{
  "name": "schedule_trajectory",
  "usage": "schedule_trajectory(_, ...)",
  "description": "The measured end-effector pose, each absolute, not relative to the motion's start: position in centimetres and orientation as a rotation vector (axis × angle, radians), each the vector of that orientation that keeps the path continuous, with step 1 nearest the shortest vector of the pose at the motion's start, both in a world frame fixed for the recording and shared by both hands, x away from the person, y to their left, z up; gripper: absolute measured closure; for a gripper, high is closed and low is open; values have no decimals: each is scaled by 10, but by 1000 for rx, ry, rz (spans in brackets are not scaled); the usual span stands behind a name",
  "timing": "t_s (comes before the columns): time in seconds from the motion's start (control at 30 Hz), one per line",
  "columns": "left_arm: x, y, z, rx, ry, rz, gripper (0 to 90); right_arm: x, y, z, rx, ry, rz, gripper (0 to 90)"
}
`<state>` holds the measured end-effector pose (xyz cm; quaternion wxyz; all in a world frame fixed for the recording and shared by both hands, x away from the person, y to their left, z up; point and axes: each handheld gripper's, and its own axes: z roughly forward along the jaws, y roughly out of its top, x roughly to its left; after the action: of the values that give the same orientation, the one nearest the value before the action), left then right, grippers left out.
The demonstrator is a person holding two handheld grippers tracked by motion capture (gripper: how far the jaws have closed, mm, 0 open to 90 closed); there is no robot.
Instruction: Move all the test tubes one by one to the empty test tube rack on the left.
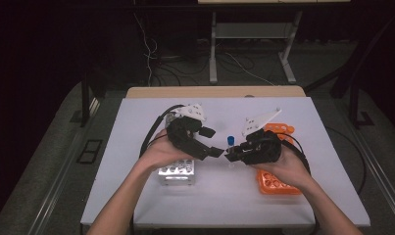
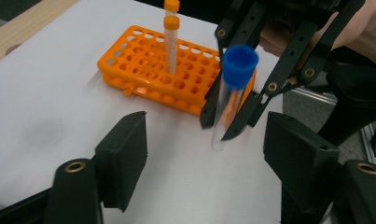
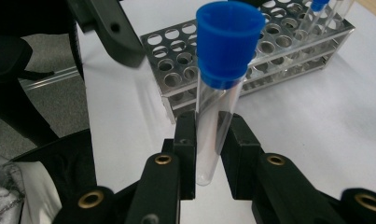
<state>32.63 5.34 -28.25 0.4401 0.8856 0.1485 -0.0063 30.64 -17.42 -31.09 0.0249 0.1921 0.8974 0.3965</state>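
Observation:
A clear test tube with a blue cap (image 3: 218,93) stands upright between the jaws of my right gripper (image 3: 212,149), which is shut on its lower part. In the high view the tube (image 1: 230,145) sits at mid-table, just above my right gripper (image 1: 233,155). My left gripper (image 1: 215,152) faces it from the left, open, with nothing between its jaws. In the left gripper view the tube (image 2: 232,93) hangs a little beyond my open left gripper (image 2: 206,149), held by the other gripper's thin black jaws.
An orange tube rack (image 2: 148,65) with an orange-capped tube (image 2: 170,42) lies behind the held tube; in the high view this rack (image 1: 276,181) is under the right hand. A metal rack (image 3: 269,51) with several tubes stands by the left hand (image 1: 178,171).

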Motion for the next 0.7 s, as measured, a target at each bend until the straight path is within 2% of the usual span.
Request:
schedule_trajectory(0.47, 331, 38, -276, 2258, 270, -46, 554, 309, -158, -311, 565, 2801, 1227, 764)
schedule_trajectory(0.7, 332, 37, -276, 2263, 247, -61, 730, 311, -156, -312, 566, 2801, 1230, 762)
